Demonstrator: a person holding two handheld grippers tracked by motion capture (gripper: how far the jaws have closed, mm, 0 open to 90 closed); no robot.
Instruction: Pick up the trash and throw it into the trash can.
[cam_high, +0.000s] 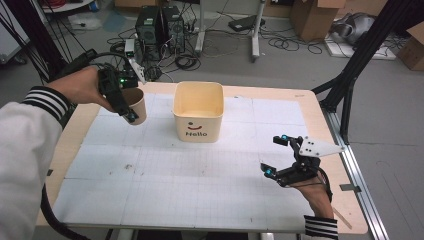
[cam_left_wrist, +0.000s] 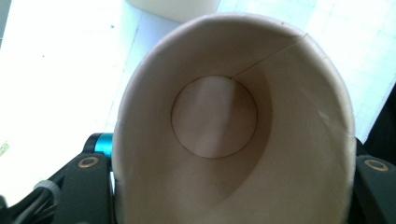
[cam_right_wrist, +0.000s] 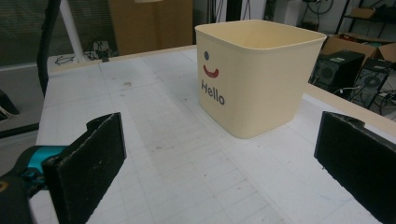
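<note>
1. At the left, the left tongs (cam_high: 122, 97) pinch a paper cup (cam_high: 137, 105), one jaw on each side of its wall, and hold it in the air above the worktop (cam_high: 150, 180), just left of the cream tub (cam_high: 198, 111).
2. The cup is tilted, and the left gripper view looks straight down into it: the cup (cam_left_wrist: 224, 135) is empty, with a bare round bottom.
3. My reading is that the cup is lifted and brought near the tub, but not yet over or in it; that last stretch and the release are left.
4. At the right, the right tongs (cam_high: 279, 156) rest low near the front edge, jaws spread wide with nothing between them, facing the tub (cam_right_wrist: 254, 74).
5. Hard to tell: the tub's floor is partly hidden by its walls, and the cup's outer wall is cut off in the left gripper view.
</note>
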